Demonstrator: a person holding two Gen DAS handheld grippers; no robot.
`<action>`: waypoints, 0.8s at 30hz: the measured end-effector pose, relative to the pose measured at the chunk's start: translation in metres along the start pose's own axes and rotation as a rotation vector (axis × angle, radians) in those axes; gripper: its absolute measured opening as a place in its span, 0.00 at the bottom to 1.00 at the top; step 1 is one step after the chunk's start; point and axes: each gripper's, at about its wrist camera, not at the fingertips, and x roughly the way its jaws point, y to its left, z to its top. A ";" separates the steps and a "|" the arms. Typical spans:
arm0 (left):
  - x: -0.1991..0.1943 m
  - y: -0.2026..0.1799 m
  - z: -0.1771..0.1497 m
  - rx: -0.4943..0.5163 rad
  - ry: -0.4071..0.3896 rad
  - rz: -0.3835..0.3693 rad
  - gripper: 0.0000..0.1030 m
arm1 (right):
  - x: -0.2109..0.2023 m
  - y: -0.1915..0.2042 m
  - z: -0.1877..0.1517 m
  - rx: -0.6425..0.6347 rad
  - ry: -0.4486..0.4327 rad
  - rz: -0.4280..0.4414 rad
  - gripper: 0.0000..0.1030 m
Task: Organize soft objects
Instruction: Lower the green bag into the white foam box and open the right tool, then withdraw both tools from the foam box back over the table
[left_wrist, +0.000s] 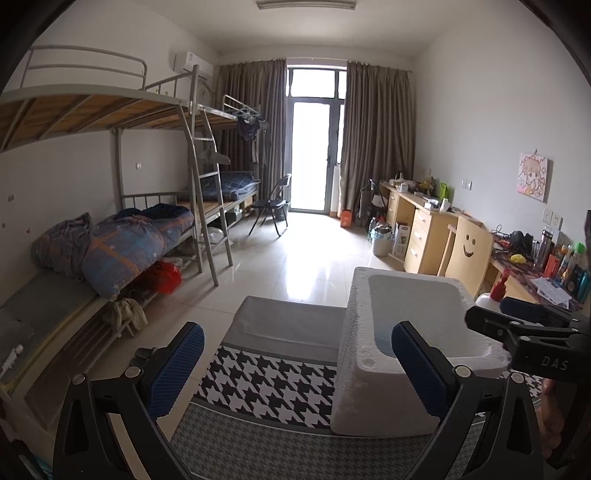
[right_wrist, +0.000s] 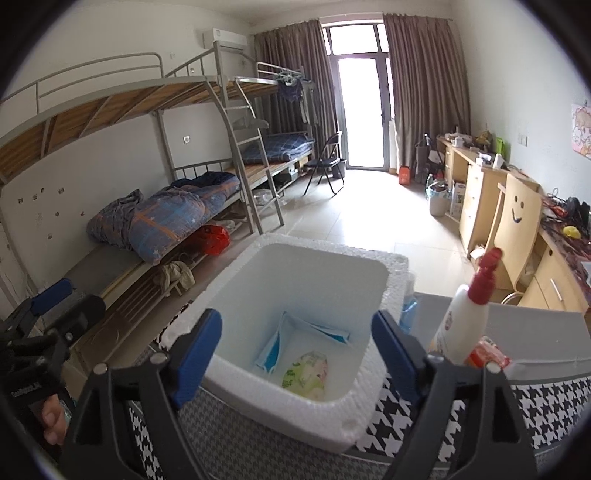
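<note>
A white foam box (right_wrist: 295, 291) stands on the houndstooth-patterned cloth (right_wrist: 546, 406). On its floor lie a blue and white mask packet (right_wrist: 295, 338) and a green and white soft packet (right_wrist: 306, 374). My right gripper (right_wrist: 297, 321) hangs open over the box's near rim, with nothing between its blue pads. My left gripper (left_wrist: 297, 332) is open and empty too, above the cloth (left_wrist: 266, 384) just left of the box (left_wrist: 413, 332). The right gripper (left_wrist: 517, 321) reaches in from the right in the left wrist view. The left gripper (right_wrist: 48, 299) shows at the far left of the right wrist view.
A white pump bottle with a red top (right_wrist: 465, 317) and a red packet (right_wrist: 487, 354) stand right of the box. A blue item (right_wrist: 408, 314) is wedged against the box's right wall. Bunk beds (left_wrist: 129, 240) line the left wall, desks (left_wrist: 424, 229) and a smiley-face chair (left_wrist: 469, 251) the right.
</note>
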 end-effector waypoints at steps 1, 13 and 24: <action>-0.002 -0.001 0.000 0.003 0.000 0.000 0.99 | -0.003 0.000 -0.001 0.004 -0.005 -0.002 0.84; -0.038 -0.022 -0.010 0.045 -0.018 -0.053 0.99 | -0.054 0.005 -0.018 -0.014 -0.077 -0.024 0.84; -0.076 -0.038 -0.018 0.058 -0.054 -0.118 0.99 | -0.103 0.005 -0.040 -0.016 -0.159 -0.024 0.84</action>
